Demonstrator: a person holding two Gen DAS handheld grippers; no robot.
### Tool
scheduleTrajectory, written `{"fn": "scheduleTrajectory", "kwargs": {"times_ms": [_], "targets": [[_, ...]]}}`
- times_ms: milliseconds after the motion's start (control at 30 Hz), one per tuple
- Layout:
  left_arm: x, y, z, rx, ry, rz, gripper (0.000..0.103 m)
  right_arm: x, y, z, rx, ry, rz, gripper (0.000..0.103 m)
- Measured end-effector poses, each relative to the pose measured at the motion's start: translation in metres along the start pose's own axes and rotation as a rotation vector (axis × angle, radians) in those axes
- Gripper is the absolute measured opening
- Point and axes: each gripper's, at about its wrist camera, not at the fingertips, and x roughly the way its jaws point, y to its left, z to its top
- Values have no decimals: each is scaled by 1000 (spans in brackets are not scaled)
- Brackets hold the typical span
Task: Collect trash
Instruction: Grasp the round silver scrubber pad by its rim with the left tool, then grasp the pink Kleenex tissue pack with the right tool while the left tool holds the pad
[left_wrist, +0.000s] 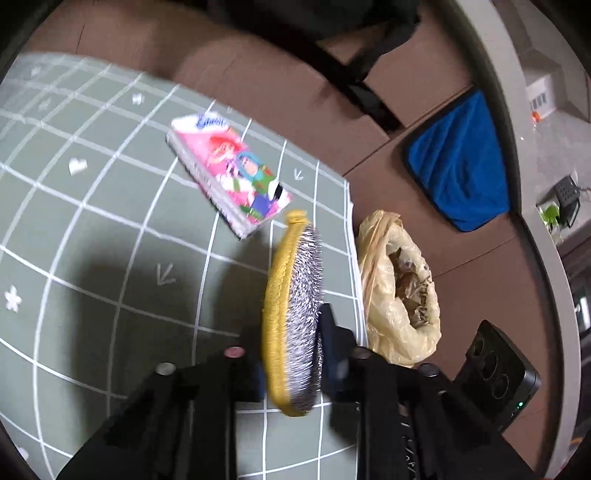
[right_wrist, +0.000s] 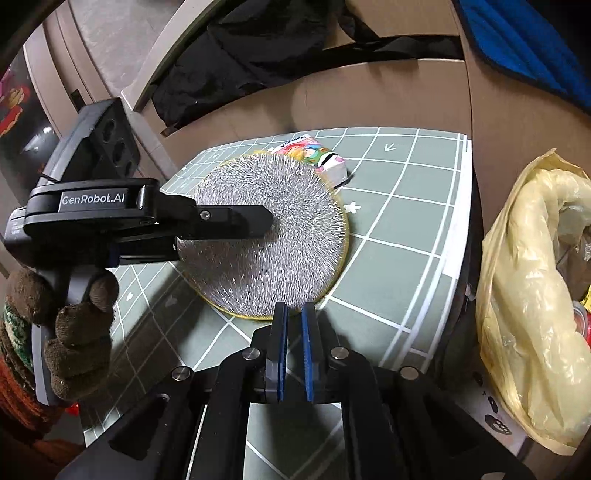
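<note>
While gloved hand (right_wrist: 79, 321) angles left tool (left_wrist: 291, 354) down, pinching scrub pad (left_wrist: 293, 314); right tool (right_wrist: 294, 314) nearly closed, empty.

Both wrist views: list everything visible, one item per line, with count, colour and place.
round silver-bristled scrubbing pad with yellow rim: one, silver and yellow, over the mat, pinched on edge by the left tongs
pink tissue packet: one, pink, on the mat
grid-patterned mat: one, grey-green with white lines, on the brown surface
yellowish plastic trash bag: one, beside the mat, open
blue cloth: one, beyond the bag
left tongs: shut on the pad
right tongs: shut, empty
gloved hand: one, brown
</note>
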Motion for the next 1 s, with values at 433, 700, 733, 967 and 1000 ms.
{"fn": "scheduleTrajectory", "kwargs": {"times_ms": [433,700,733,967,1000], "targets": [[-96,16,-4,130,-294,331,16,0,17,59,-157,-58,-56,42],[-130,63,3,83,-356,419,16,67,16,130,-168,-12,-51,46],[-131,67,3,78,-355,417,16,77,14,137,-164,-6,-62,46],[-129,79,3,61,-338,393,16,122,2,149,-132,80,-63,53],[-129,80,3,60,-335,384,16,124,2,148,-137,83,-63,55]]}}
